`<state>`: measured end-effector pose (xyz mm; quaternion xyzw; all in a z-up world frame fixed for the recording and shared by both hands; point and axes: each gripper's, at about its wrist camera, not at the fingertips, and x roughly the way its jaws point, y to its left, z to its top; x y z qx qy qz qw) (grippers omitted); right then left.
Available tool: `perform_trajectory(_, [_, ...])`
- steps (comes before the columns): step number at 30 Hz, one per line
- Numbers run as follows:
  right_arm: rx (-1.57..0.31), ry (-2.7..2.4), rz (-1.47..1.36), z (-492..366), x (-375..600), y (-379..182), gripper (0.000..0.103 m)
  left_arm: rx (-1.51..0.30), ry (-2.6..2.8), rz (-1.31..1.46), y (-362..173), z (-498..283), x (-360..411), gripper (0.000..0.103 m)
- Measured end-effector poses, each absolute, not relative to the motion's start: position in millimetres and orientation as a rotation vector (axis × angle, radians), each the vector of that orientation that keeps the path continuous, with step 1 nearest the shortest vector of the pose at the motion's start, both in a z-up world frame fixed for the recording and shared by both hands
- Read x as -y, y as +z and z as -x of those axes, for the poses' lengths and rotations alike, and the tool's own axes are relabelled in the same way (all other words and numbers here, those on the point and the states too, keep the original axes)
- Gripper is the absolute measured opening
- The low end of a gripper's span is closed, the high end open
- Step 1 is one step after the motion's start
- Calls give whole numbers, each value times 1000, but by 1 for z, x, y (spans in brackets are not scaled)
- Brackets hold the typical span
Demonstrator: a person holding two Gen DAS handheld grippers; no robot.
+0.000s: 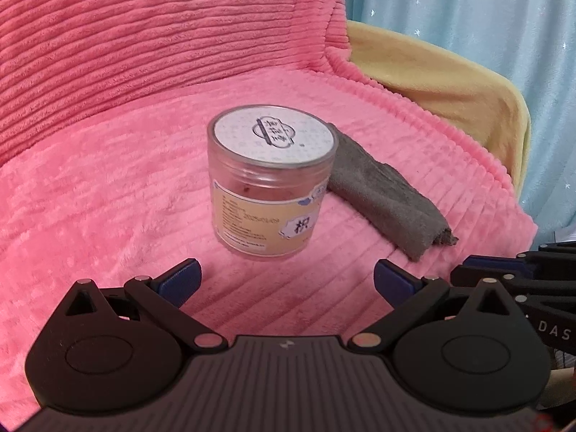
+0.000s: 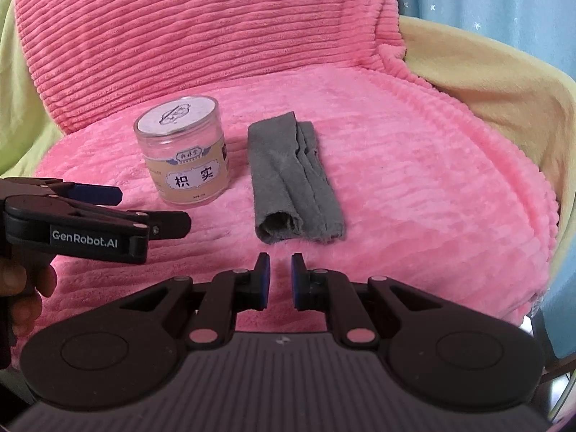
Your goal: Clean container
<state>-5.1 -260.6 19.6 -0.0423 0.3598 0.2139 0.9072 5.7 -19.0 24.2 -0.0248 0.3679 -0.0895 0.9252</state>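
A clear round jar (image 1: 270, 183) with a white lid and a tan label stands upright on a pink ribbed blanket (image 1: 108, 198). A folded grey cloth (image 1: 381, 194) lies just right of it. My left gripper (image 1: 288, 280) is open wide and empty, a little in front of the jar. In the right wrist view the jar (image 2: 185, 153) is left of the cloth (image 2: 293, 183). My right gripper (image 2: 280, 280) is empty, its jaws only a narrow gap apart, just in front of the cloth's near end. The left gripper (image 2: 151, 208) shows at the left there.
The pink blanket (image 2: 396, 180) covers a seat and its backrest. A yellow blanket (image 2: 504, 100) lies at the right edge, a green one (image 2: 18, 108) at the left. A light blue curtain (image 1: 486, 10) with stars hangs behind.
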Motion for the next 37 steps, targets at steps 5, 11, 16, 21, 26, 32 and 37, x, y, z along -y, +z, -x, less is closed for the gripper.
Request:
perform_trajectory(5, [-764, 441, 95, 3, 258, 16, 8, -745, -189, 34, 25, -2, 27, 103])
perform_trajectory(11, [-785, 418, 76, 0, 259, 13, 8, -763, -148, 14, 23, -2, 24, 103])
perform_trajectory(16, [-794, 413, 70, 0, 258, 12, 8, -785, -129, -10, 20, -3, 30, 103])
perform_trajectory(21, [-802, 408, 65, -1, 258, 11, 8, -798, -140, -31, 17, -2, 36, 103])
perform_trajectory(26, [-811, 403, 59, -1, 258, 10, 8, -806, -153, -52, 14, -1, 41, 103])
perform_trajectory(32, [-819, 398, 64, -6, 258, 9, 8, -808, -154, -58, 13, 1, 45, 103])
perform_trajectory(37, [-822, 397, 68, -7, 256, 9, 8, -809, -148, -54, 13, 1, 44, 103])
